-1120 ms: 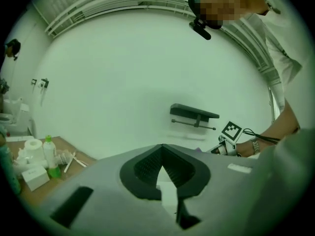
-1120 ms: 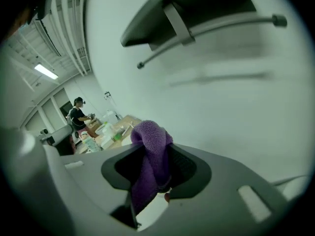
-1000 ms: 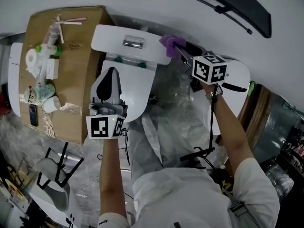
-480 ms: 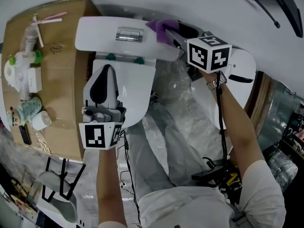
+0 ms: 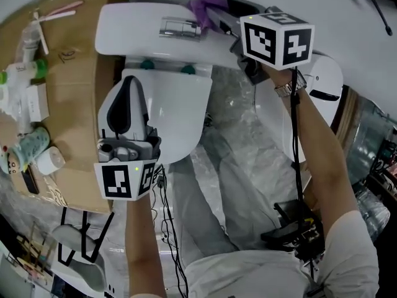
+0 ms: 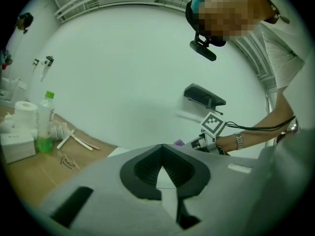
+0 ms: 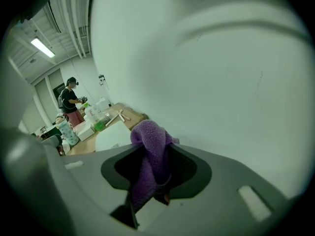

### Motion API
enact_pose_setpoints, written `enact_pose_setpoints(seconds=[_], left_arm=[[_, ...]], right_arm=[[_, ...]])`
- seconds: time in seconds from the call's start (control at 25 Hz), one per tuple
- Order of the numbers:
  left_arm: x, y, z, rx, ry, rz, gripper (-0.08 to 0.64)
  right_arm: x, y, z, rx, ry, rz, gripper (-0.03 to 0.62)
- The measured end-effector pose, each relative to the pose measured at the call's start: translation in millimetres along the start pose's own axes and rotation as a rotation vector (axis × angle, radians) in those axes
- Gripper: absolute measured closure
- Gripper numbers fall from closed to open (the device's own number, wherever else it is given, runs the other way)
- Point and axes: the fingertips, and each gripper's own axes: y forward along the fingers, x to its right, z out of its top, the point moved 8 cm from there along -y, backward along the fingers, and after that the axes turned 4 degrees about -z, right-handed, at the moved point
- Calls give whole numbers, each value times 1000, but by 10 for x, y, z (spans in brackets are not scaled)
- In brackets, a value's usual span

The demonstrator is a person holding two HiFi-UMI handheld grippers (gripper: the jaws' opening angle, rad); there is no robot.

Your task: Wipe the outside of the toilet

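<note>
One toilet point(image 5: 177, 113), white, lid down, sits left of centre in the head view. Its tank point(image 5: 127, 33) lies at 12 o'clock of the lid, with a chrome flush plate point(image 5: 180, 27) on top.

One purple cloth point(image 5: 208, 5) is at the tank's back edge, about 1 o'clock of the flush plate. Whether it touches the tank top cannot be told.

Right gripper point(image 5: 223, 22): fingers partly closed and clamped on the cloth, which bunches out past the tips.

Left gripper point(image 5: 128, 95): fingers fully closed with nothing between them, over the lid's 9 o'clock side, pointing toward the tank.

Cardboard worktop point(image 5: 74, 104) at 9 o'clock of the toilet carries a green bottle point(image 6: 45, 127) and a tissue roll point(image 6: 24, 114), well apart from both grippers.

Step judged: start of the wipe, at the tank. The next move calls for pressing the cloth flat on the tank top and sweeping toward 9 o'clock across the flush plate. The grip must stay firm so the cloth does not slip. Tank sides and bowl exterior likely come afterwards.
</note>
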Motion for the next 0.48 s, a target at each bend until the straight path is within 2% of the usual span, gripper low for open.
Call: enact_pose_setpoints(seconds=[0.12,0.32,0.48], left_arm=[[-100,-56,74,8,2,-15,555],[-334,-155,151,16,-4,-23,555],[-484,-169,220,10,2,-50,555]], right_arm=[[-122,67,113,-4,-24,-14,440],[-394,242,239,8,15,2,440],[-676,431,344,11,-4,2,440]])
